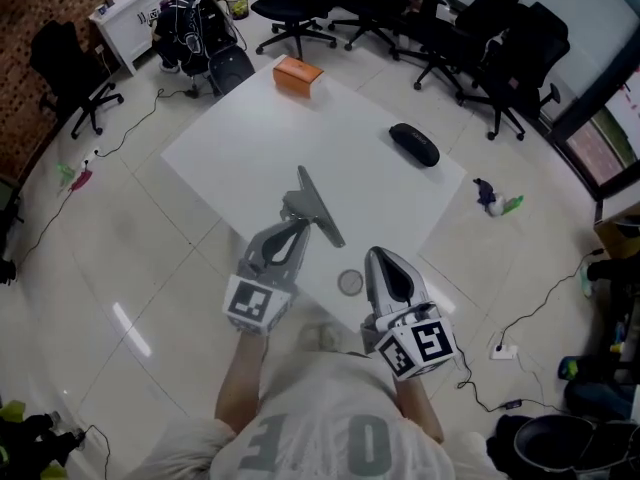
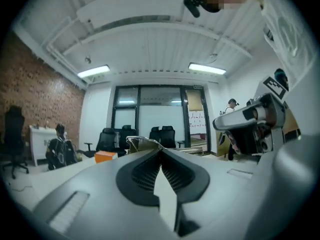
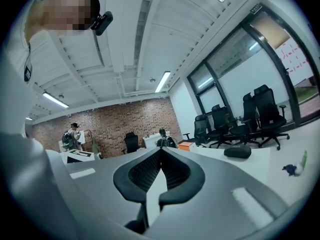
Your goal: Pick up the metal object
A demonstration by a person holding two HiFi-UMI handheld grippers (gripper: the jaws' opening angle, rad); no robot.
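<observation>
The metal object [image 1: 320,208] is a long grey angled strip, lifted above the white table [image 1: 230,148]. My left gripper [image 1: 297,215] is shut on its near end; in the left gripper view the strip's bent end [image 2: 142,144] pokes out just beyond the closed jaws of the left gripper [image 2: 161,152]. My right gripper [image 1: 384,265] hangs over the table's near corner, to the right of the strip, shut with nothing in it. In the right gripper view the right gripper [image 3: 161,152] has its jaws together and empty.
A small round disc [image 1: 350,283] lies on the table between the grippers. An orange box [image 1: 297,75] sits at the far corner, a black case [image 1: 414,145] at the right edge. Office chairs [image 1: 480,38] ring the far side; a person [image 1: 185,18] sits at the back left.
</observation>
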